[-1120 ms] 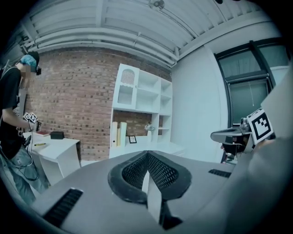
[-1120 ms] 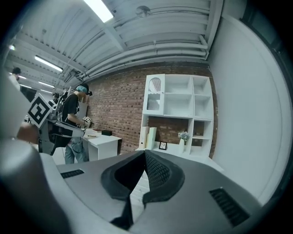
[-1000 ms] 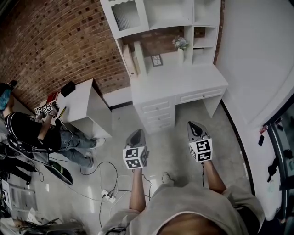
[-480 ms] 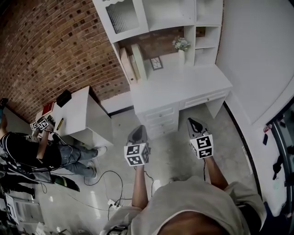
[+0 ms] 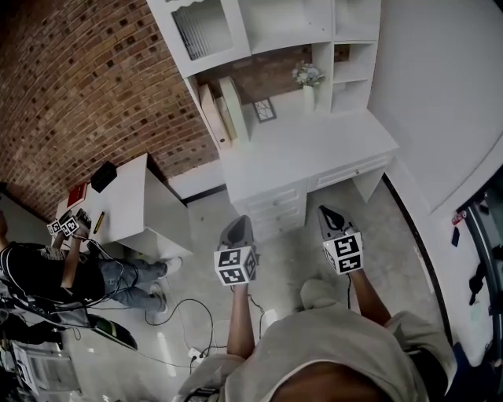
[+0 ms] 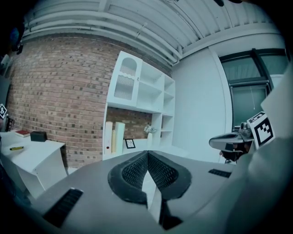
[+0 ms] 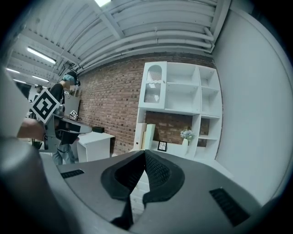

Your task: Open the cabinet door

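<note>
**Head view, left to right.**
- At 8 o'clock a seated person [image 5: 47,271] is beside a small white desk [image 5: 134,196].
- Cables [image 5: 185,310] lie on the floor [image 5: 291,251] at 7 o'clock.
- A brick wall [image 5: 94,78] fills the 10 o'clock quarter.

**Cabinet door.** The cabinet door [image 5: 200,30] is a white frame with a ribbed pane. It sits near 12 o'clock, in the top-left bay of the shelf unit [image 5: 291,23] above the white desk [image 5: 314,149]. It lies shut in its frame. Below it, upright folders [image 5: 224,110], a picture frame [image 5: 265,110] and a vase of flowers [image 5: 308,78] stand on the desk.

**Left gripper** [image 5: 237,224].
- It is just below centre, over the floor, and pointed toward 12 o'clock at the desk drawers.
- It is well apart from the door.
- In its own view the jaws are pressed together at the tips with nothing between them.
- The cabinet door [image 6: 126,82] shows at 11 o'clock in that view.

**Right gripper** [image 5: 326,212].
- It is at 3 o'clock from centre, beside the left gripper and on the same heading.
- Its jaws are pressed together and empty.
- The cabinet door [image 7: 154,87] shows at 12 o'clock in its view.
</note>
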{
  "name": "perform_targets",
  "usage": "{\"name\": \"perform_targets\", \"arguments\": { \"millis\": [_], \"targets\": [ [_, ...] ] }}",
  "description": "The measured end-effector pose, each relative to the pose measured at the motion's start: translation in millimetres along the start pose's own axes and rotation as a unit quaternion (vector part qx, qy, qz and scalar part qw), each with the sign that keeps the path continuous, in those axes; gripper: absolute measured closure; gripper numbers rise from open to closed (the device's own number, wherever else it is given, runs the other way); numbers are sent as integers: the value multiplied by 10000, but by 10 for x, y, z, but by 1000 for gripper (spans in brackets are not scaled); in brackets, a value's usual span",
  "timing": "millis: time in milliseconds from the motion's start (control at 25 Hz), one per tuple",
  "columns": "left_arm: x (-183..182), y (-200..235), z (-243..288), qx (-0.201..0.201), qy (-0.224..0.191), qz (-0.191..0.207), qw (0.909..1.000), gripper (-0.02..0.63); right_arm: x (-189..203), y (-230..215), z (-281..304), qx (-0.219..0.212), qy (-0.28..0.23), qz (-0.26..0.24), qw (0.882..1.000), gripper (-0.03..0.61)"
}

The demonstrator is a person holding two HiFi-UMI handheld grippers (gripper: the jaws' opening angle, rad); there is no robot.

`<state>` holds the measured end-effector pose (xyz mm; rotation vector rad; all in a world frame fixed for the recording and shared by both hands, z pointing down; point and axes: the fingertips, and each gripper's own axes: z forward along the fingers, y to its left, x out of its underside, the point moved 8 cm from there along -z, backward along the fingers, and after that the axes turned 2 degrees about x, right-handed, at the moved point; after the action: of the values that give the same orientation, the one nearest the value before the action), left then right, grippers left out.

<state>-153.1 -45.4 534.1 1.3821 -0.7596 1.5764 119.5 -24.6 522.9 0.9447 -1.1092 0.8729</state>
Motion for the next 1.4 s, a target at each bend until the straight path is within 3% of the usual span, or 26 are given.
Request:
{"name": "perform_targets", "arguments": {
  "millis": [560, 1400],
  "targets": [
    [-113, 429, 874, -103, 130, 64, 9998, 588, 42, -315, 1008, -149, -27, 130, 9998, 565],
    [-978, 1350, 2964, -464, -52, 173, 9988, 588, -544, -1358, 3378, -381, -402, -26, 9985, 565]
  ]
}}
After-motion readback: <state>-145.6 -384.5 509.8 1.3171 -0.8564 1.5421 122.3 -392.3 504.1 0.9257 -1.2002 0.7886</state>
